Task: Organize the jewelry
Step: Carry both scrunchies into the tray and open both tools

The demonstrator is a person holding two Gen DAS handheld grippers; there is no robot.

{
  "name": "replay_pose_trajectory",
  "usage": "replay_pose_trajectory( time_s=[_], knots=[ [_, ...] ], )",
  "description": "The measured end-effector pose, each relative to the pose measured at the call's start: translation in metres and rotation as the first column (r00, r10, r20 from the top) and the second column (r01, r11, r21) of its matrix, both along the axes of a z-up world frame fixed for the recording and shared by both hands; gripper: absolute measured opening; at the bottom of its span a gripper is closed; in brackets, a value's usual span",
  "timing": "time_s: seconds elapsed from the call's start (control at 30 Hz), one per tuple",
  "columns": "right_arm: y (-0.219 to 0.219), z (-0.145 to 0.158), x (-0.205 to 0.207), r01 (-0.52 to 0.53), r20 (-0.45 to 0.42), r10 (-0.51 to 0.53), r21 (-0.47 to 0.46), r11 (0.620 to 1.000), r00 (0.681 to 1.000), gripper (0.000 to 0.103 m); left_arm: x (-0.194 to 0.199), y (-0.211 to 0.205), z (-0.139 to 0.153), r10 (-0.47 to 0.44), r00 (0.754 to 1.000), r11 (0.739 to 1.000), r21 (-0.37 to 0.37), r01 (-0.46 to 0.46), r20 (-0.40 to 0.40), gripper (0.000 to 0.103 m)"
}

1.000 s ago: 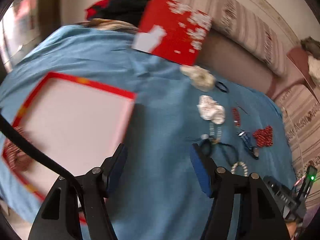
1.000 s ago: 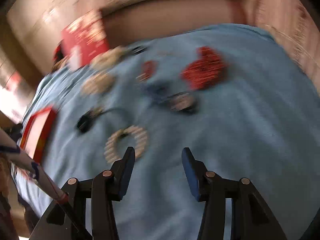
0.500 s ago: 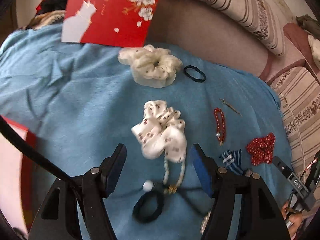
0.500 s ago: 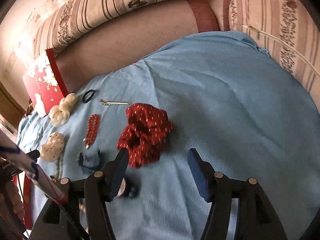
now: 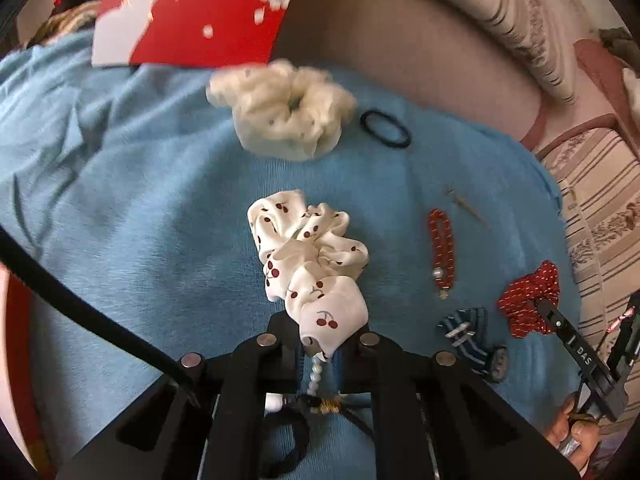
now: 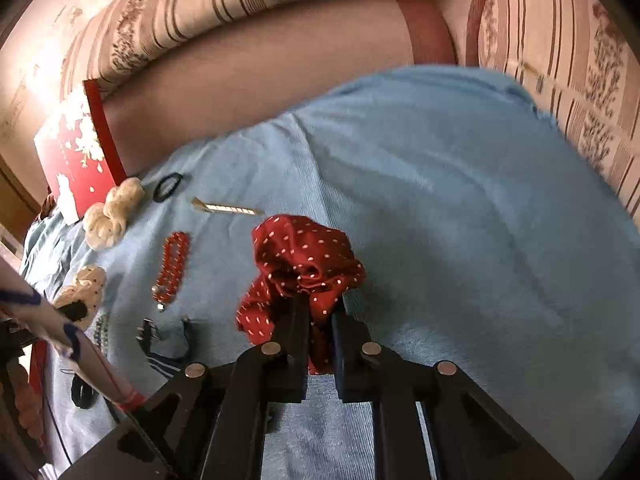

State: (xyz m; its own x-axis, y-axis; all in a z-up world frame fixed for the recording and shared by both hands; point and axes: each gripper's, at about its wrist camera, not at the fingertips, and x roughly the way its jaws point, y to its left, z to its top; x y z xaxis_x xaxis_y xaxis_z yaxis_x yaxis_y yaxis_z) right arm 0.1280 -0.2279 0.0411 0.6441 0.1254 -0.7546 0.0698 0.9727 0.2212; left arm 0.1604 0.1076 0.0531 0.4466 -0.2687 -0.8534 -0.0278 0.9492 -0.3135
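Now | left gripper [image 5: 319, 346] clamped on cherry scrunchie [image 5: 310, 264], centre of blue cloth [image 5: 132, 208] | right gripper [image 6: 320, 320] clamped on red scrunchie [image 6: 300, 268], mid-cloth | cream scrunchie [image 5: 282, 114] at 12, red beads [image 5: 442, 250] at 3 | striped sofa cushions [image 6: 248, 4] behind, red box [image 5: 192, 8] at 11

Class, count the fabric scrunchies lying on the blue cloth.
3. A cream scrunchie sits near the red box; the cherry-print scrunchie is pinched by the left gripper; the red dotted scrunchie by the right gripper. Others may be hidden.
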Motion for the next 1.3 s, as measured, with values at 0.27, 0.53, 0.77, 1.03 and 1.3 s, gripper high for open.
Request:
replay_pose_trajectory(
  time_s=[0.27,0.53,0.77,1.03,1.3],
  knots=[
    [0.015,0.06,-0.034,-0.021,0.101,0.023,-0.022,1.0,0.995,0.009,-0.056,0.039,0.083,0.004,0.988,1.0,0.017,-0.007,0.151,0.01],
    [0.097,0.098,-0.067,-0.188,0.133,0.19,-0.029,0.982,0.973,0.009,-0.124,0.134,0.115,0.093,0.975,0.984,0.133,-0.121,0.203,0.01],
    [0.221,0.099,-0.084,-0.407,0.111,0.404,-0.003,0.914,0.908,0.009,-0.16,0.246,0.098,0.266,0.949,0.946,0.144,-0.29,0.167,0.01],
    [0.378,0.081,-0.081,-0.625,0.041,0.624,0.082,0.777,0.781,0.01,-0.154,0.334,0.051,0.392,0.916,0.904,0.151,-0.401,0.084,0.01],
    [0.466,0.029,-0.049,-0.656,-0.055,0.66,0.07,0.751,0.749,0.01,-0.127,0.38,0.015,0.441,0.897,0.882,0.172,-0.439,0.032,0.011]
  ],
)
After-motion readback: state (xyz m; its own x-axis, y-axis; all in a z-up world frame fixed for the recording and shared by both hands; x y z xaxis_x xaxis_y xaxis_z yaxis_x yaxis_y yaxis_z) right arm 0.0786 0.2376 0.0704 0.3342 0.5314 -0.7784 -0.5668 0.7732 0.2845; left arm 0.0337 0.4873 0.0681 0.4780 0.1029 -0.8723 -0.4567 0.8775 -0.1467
